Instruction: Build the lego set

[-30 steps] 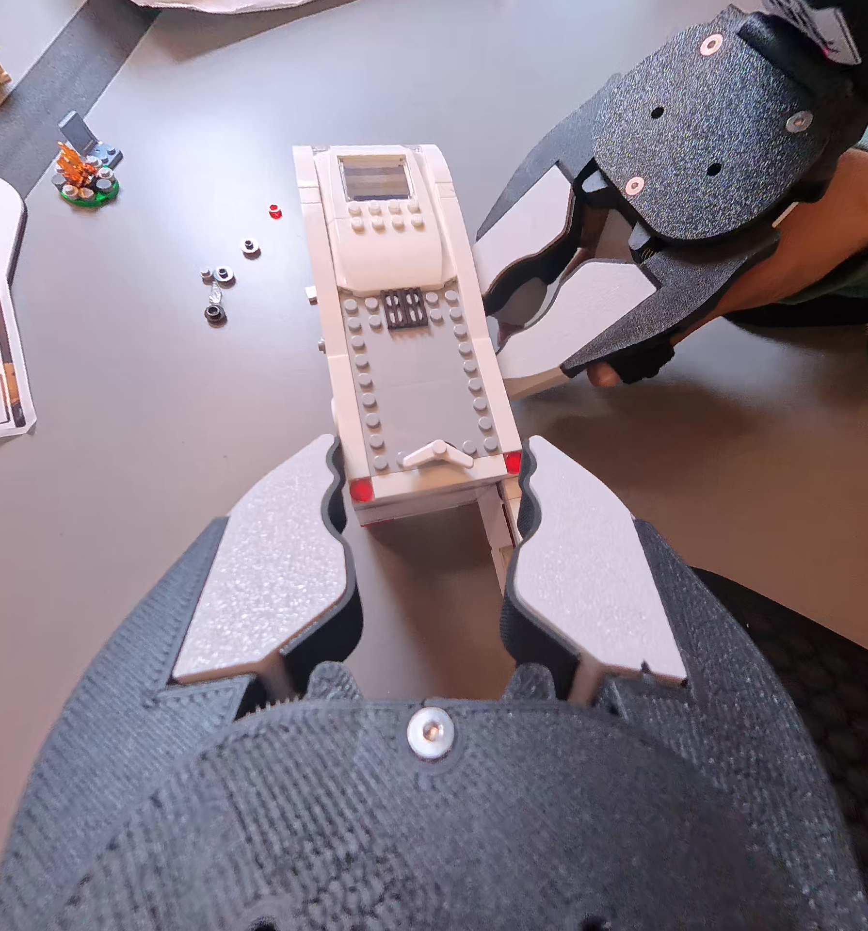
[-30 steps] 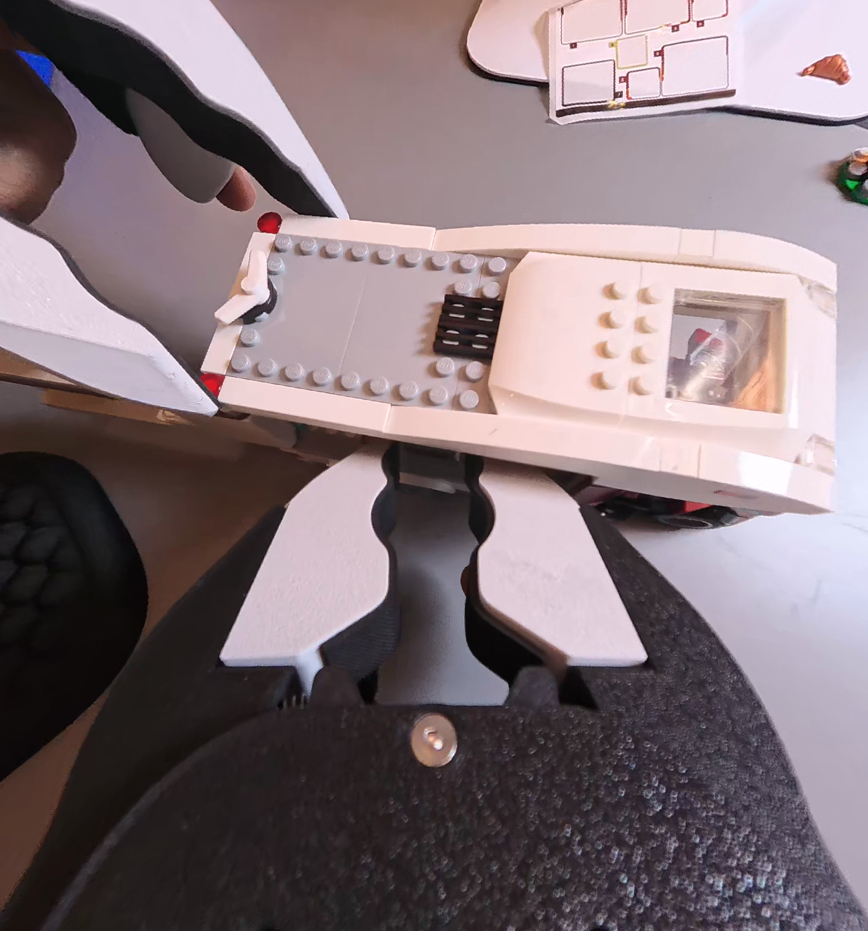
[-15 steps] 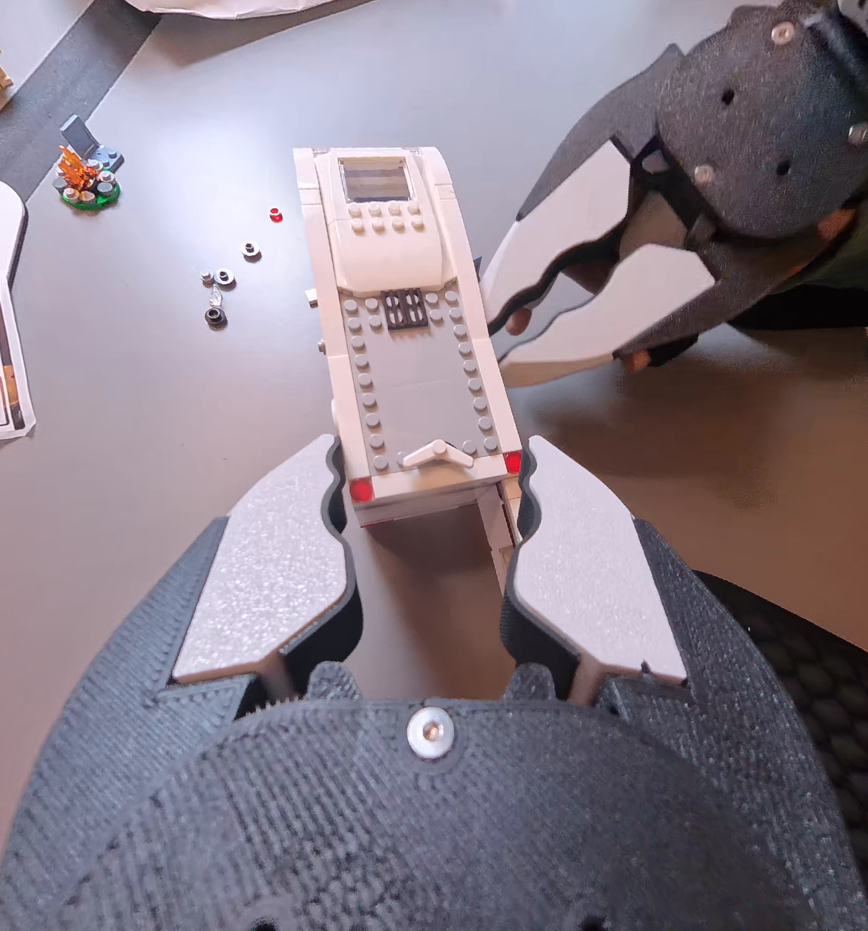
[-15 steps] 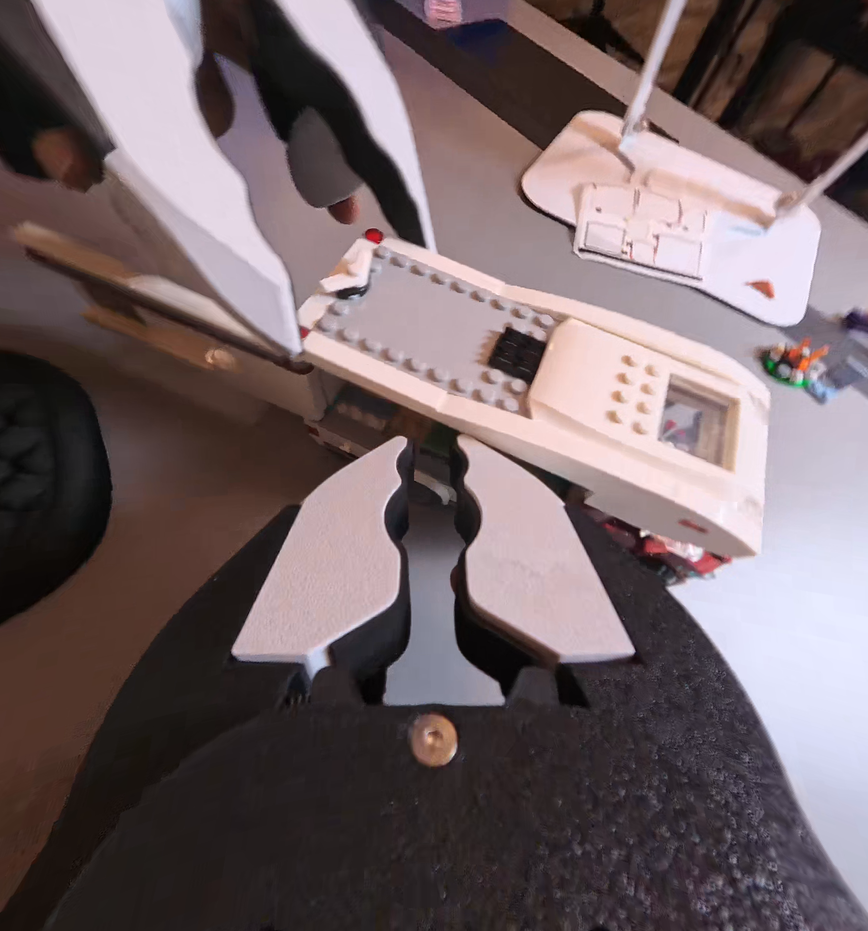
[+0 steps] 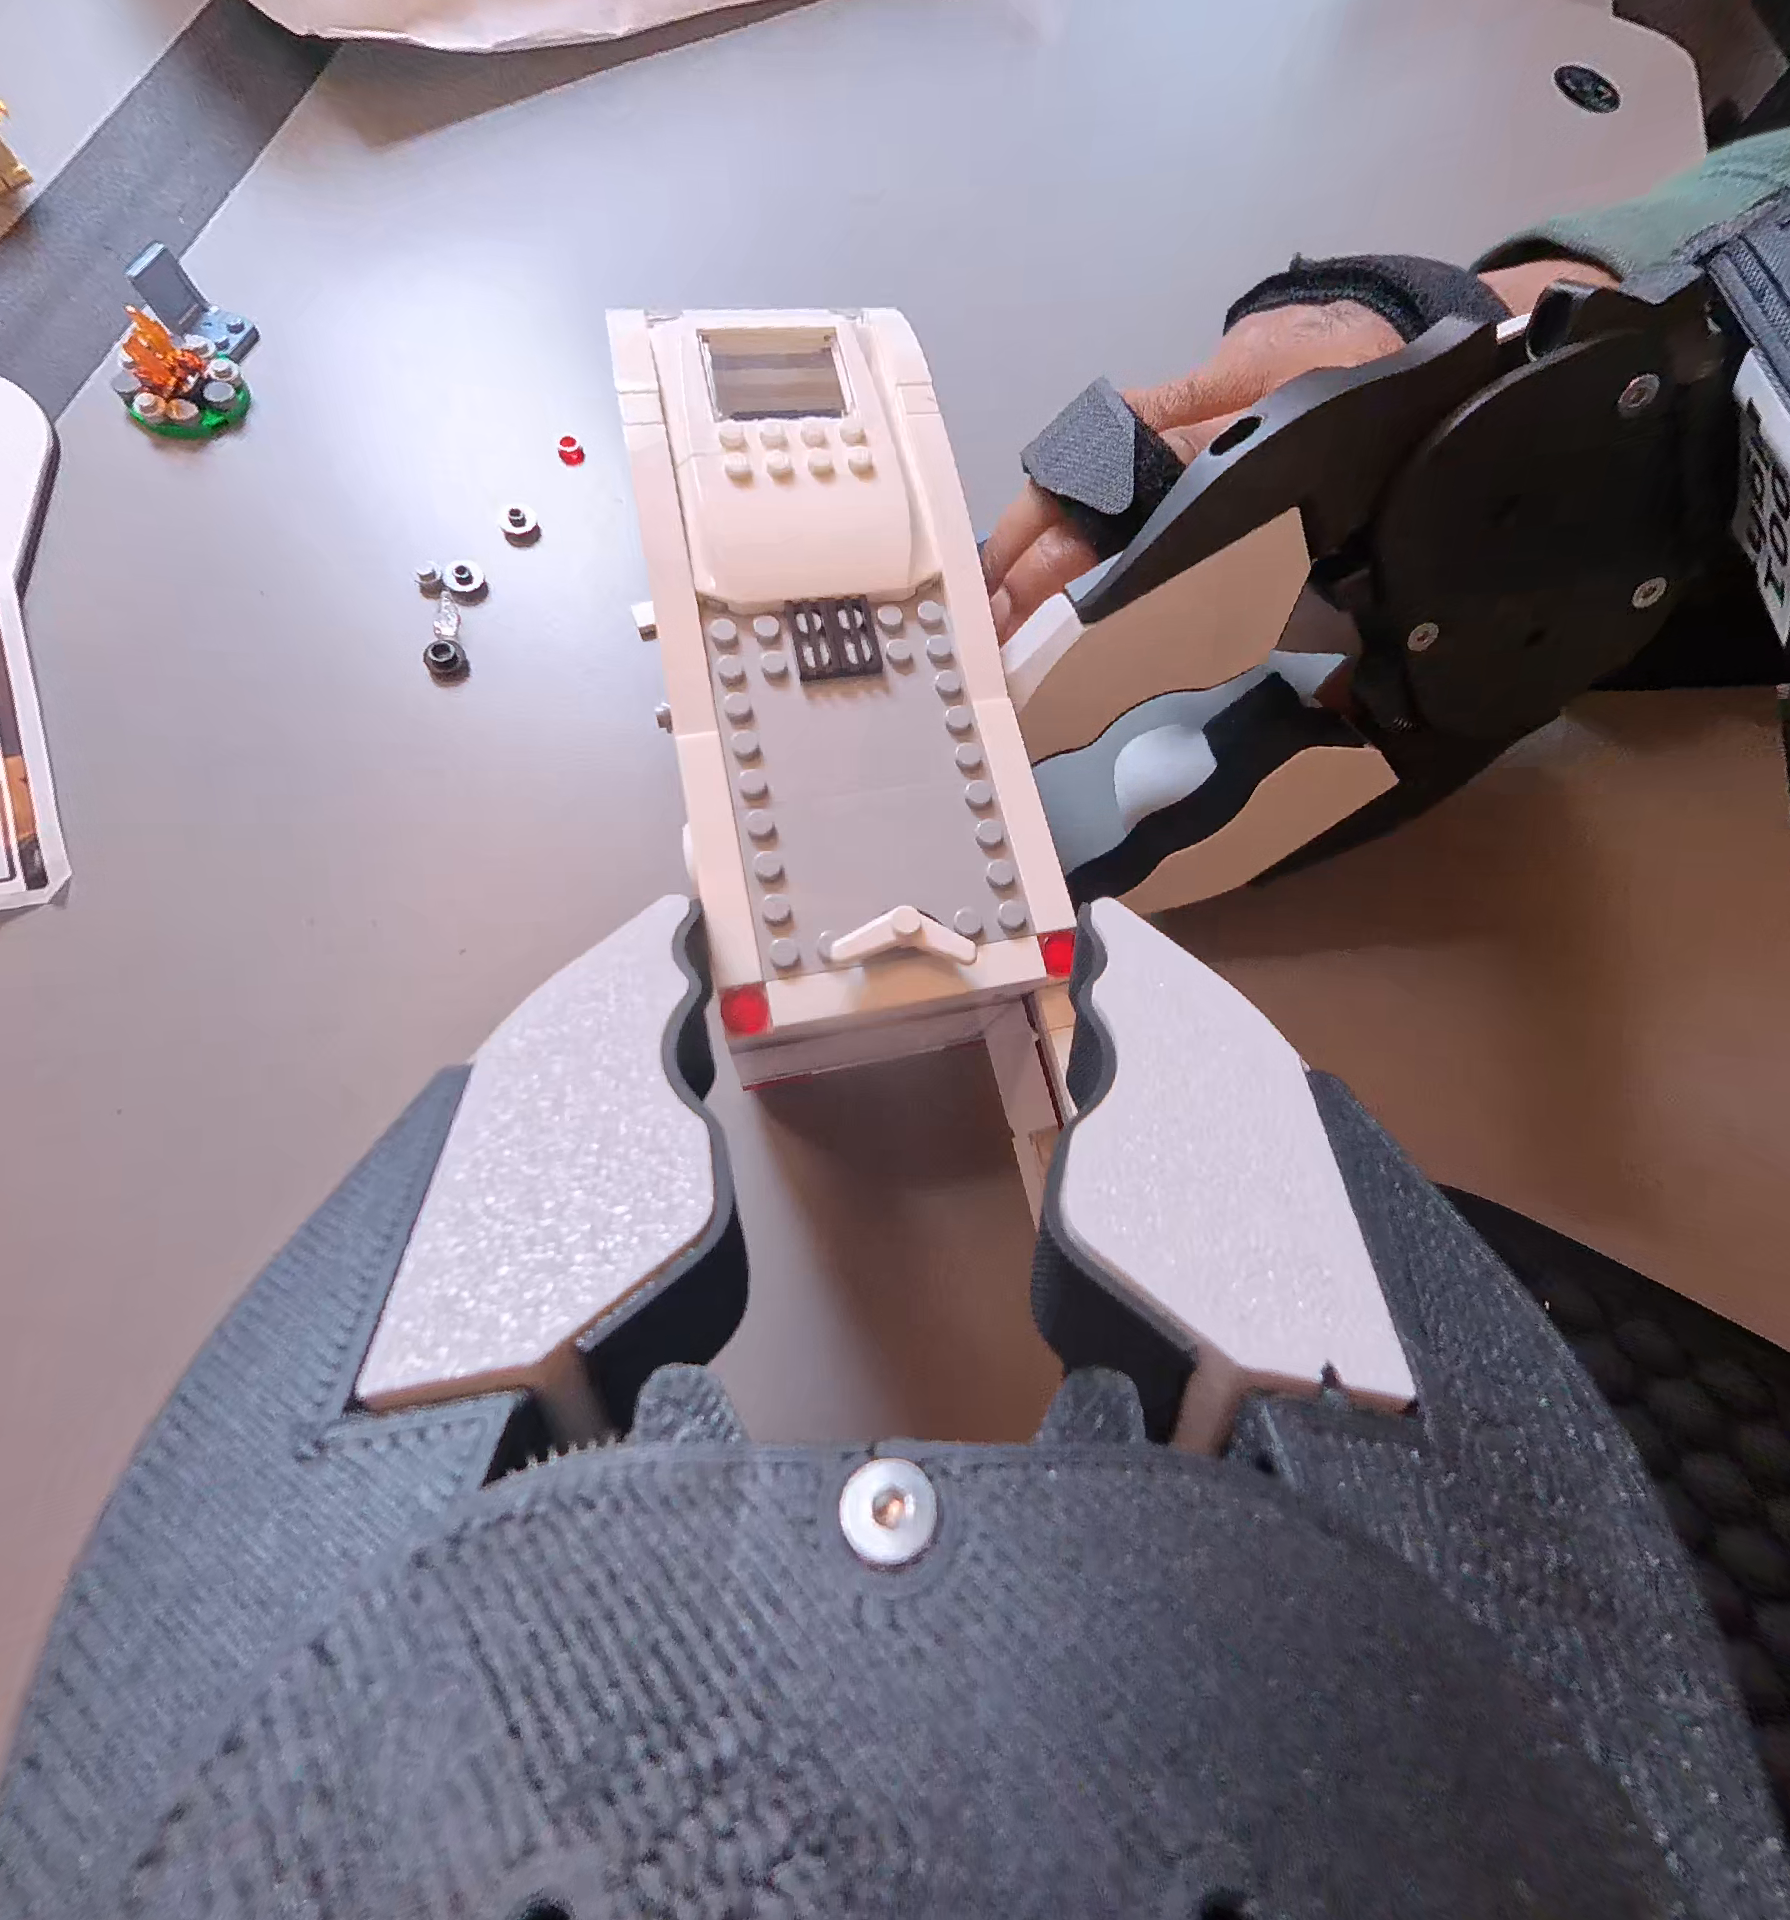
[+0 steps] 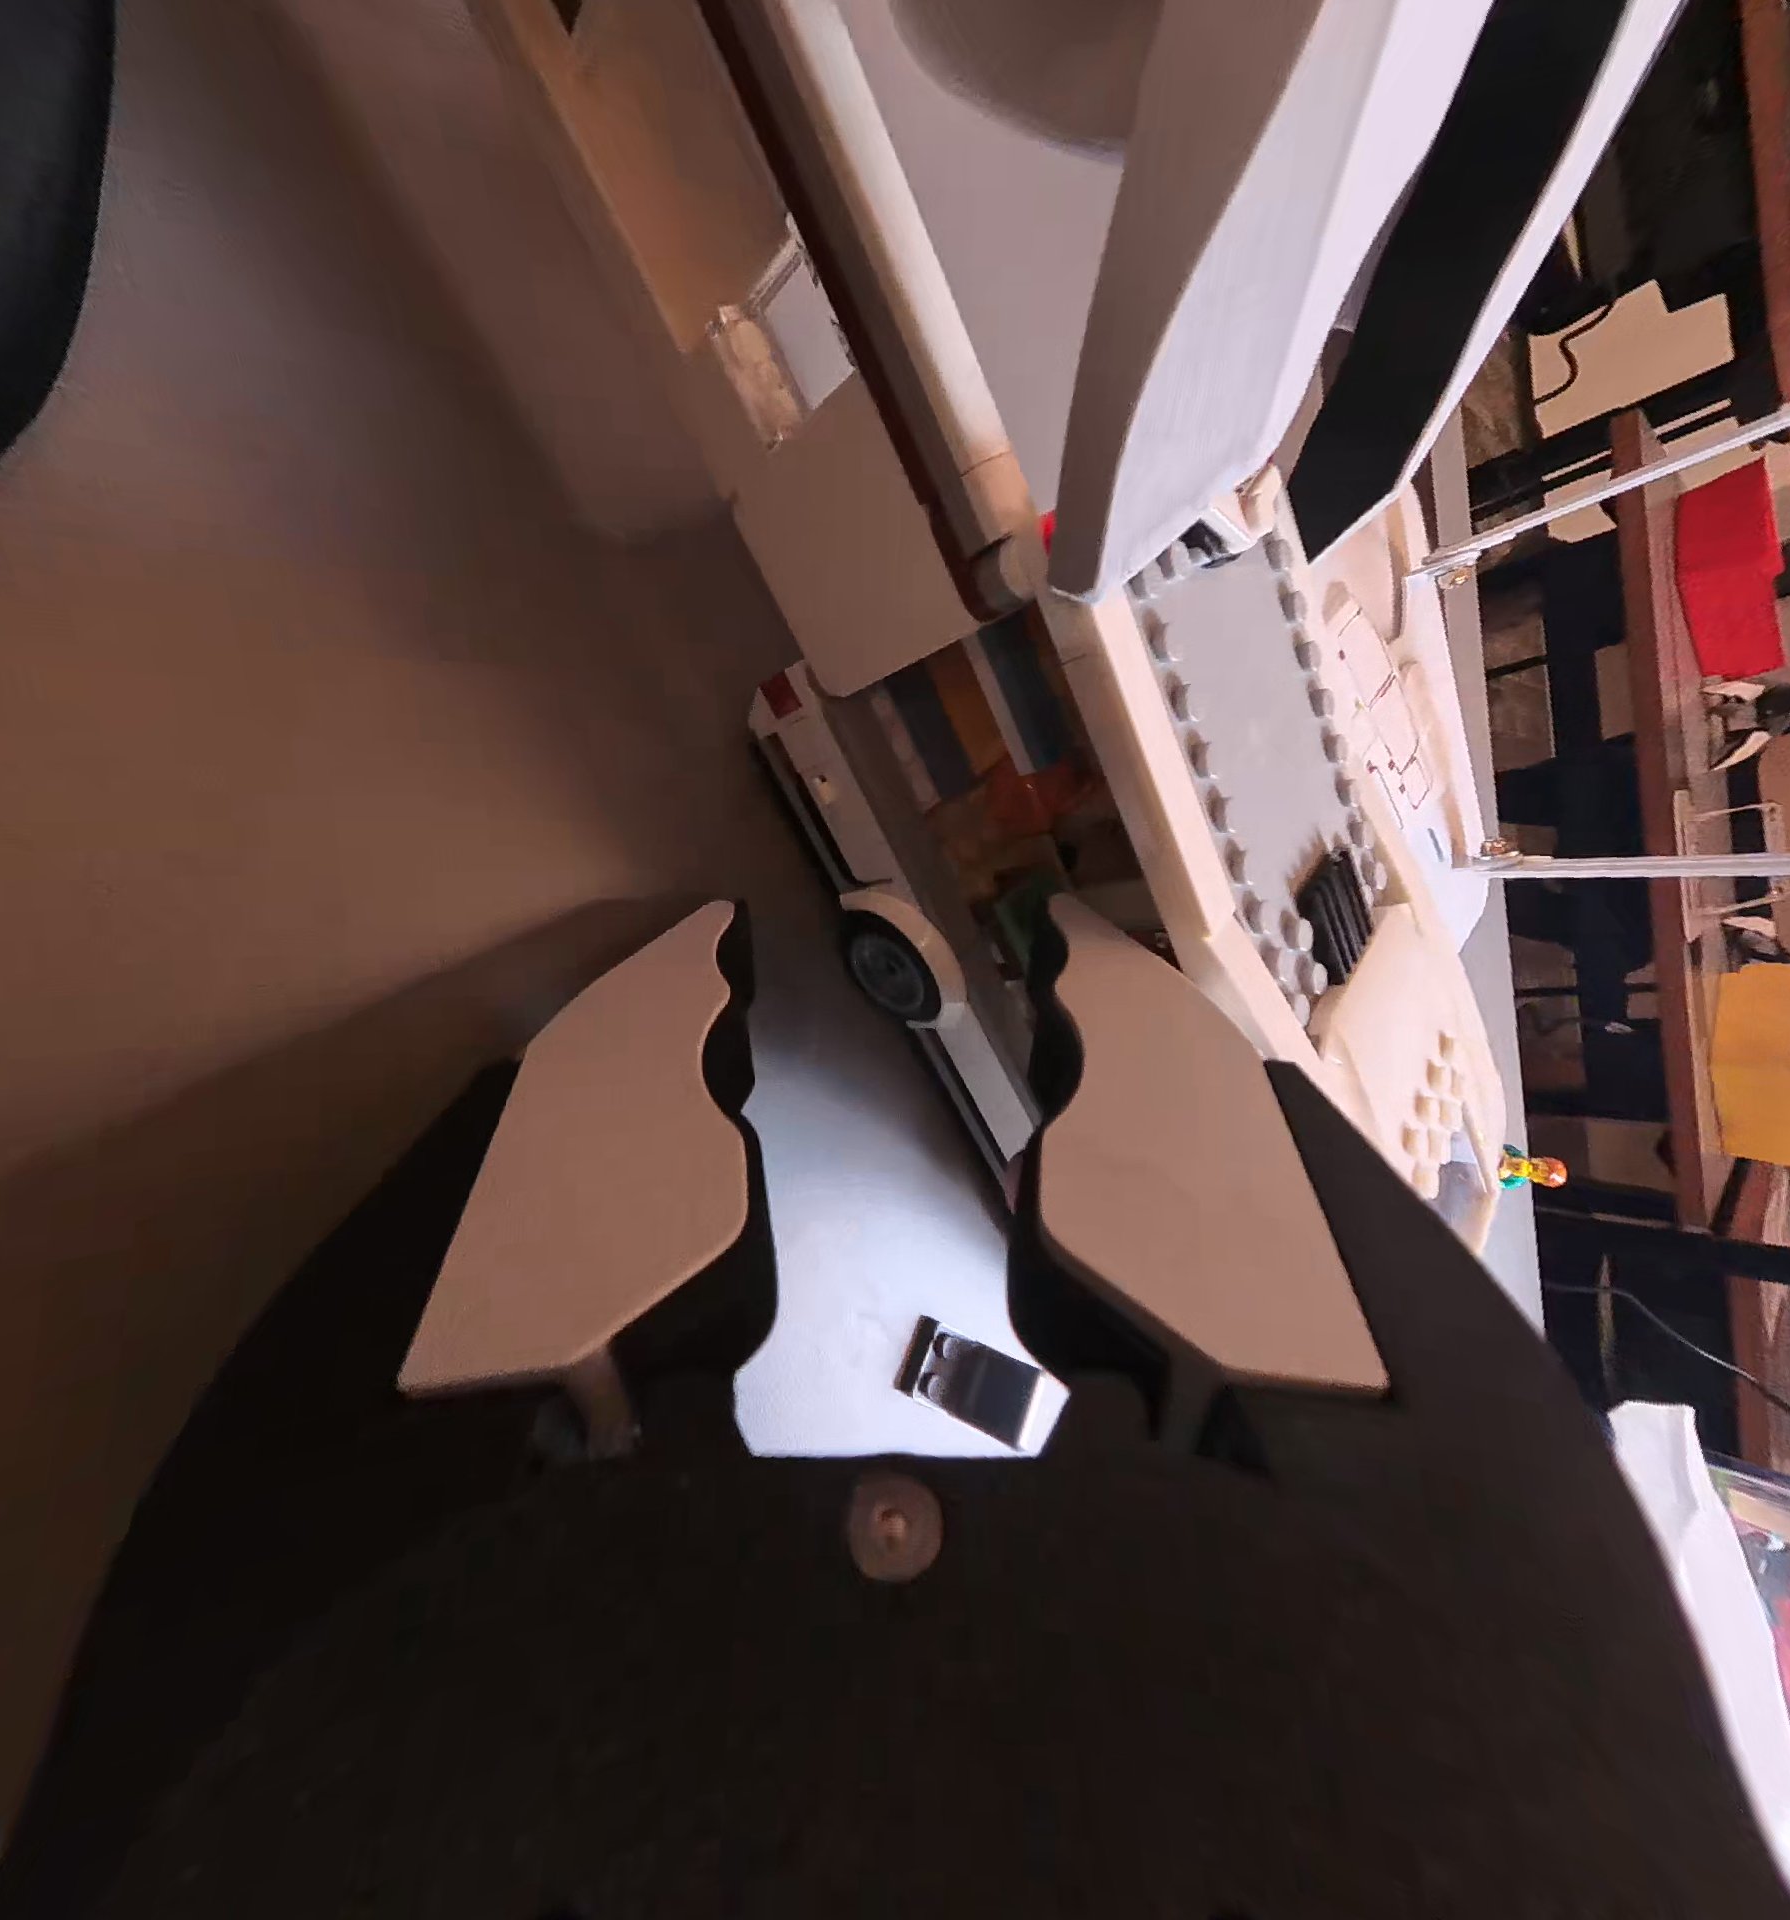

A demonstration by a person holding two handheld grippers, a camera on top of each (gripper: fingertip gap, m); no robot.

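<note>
A: What is held nearest the lens?

B: The rear end of a white brick-built camper van (image 5: pixel 849 727) is clamped between the pads of the left gripper (image 5: pixel 886 987), on a dark table (image 5: pixel 299 831).

A: And farther off?

B: The right gripper (image 6: pixel 896 935), spread wide and empty, is seen beside the van's wheel. The model is judged light, rigid, yet easily pulled apart; the lower body is best gripped.
</note>
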